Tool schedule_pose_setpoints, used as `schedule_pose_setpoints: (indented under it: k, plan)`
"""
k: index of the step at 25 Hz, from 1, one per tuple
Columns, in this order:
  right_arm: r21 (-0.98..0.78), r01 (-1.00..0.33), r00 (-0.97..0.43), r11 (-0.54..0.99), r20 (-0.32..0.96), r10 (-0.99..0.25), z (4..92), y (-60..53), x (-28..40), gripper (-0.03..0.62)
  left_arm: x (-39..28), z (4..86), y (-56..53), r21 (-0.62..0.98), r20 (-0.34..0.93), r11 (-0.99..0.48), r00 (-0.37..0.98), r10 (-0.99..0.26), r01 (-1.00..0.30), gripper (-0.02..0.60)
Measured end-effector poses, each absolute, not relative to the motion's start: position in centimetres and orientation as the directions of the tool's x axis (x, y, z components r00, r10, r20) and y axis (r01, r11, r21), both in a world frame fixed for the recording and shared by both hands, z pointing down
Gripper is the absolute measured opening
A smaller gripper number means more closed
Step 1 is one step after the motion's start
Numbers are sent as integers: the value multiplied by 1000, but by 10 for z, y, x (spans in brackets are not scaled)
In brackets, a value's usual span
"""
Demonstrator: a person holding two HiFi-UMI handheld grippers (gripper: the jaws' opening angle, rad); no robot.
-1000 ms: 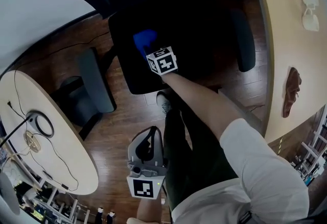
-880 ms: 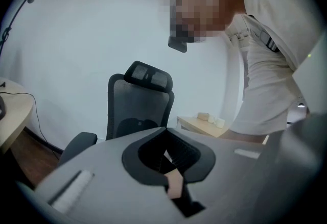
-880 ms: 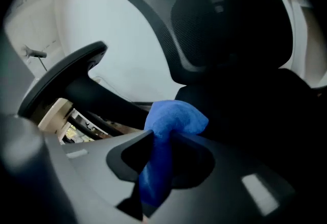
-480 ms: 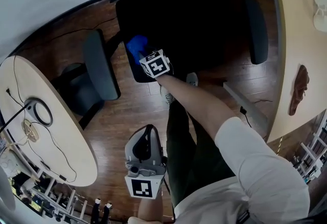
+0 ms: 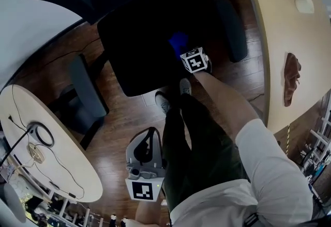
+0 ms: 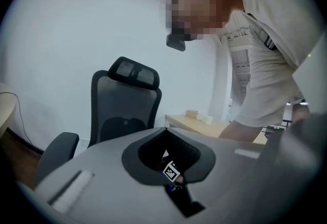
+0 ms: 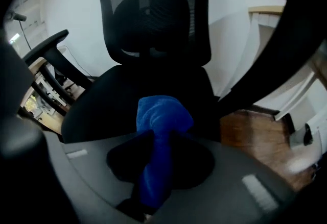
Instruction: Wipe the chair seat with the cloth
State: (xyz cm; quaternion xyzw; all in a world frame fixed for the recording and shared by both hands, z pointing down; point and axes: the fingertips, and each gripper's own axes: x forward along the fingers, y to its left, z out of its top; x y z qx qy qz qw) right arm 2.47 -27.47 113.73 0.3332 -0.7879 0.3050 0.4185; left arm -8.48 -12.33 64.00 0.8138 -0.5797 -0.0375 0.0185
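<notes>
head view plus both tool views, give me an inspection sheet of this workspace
surface: black chair seat, too dark to judge dirt
job's things: blue cloth, bunched, over the seat's right half in the head view
clutter: nothing seen on the seat besides the cloth
tools: right tool shut on the cloth; left tool shut, empty, held low away from the chair
cables: black cable on the round table
surroundings: wooden floor, desk at right
</notes>
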Motion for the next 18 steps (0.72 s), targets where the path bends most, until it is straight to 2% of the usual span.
schedule_pose_setpoints:
  k: [5,10,14,18]
  plan:
    - [-146,-826,-373,544,865,-335,1134,-300,94,92,-56,654,-130,79,-26,-395,394,-919,-915,8]
    - [-168,-806,-411,568,849,-332,1122,-297,88,91,-41,649,-129,71,-29,-409,408,-912,-910,8]
    - [-252,-787,-485,563,818,-311,1090,-275,15,90,-66,645,-123,76,-30,-408,407,-913,-910,8]
    - [-437,-696,-652,570,717,-246,1062,-197,-123,91,-97,645,-109,78,-25,-384,383,-923,-920,8]
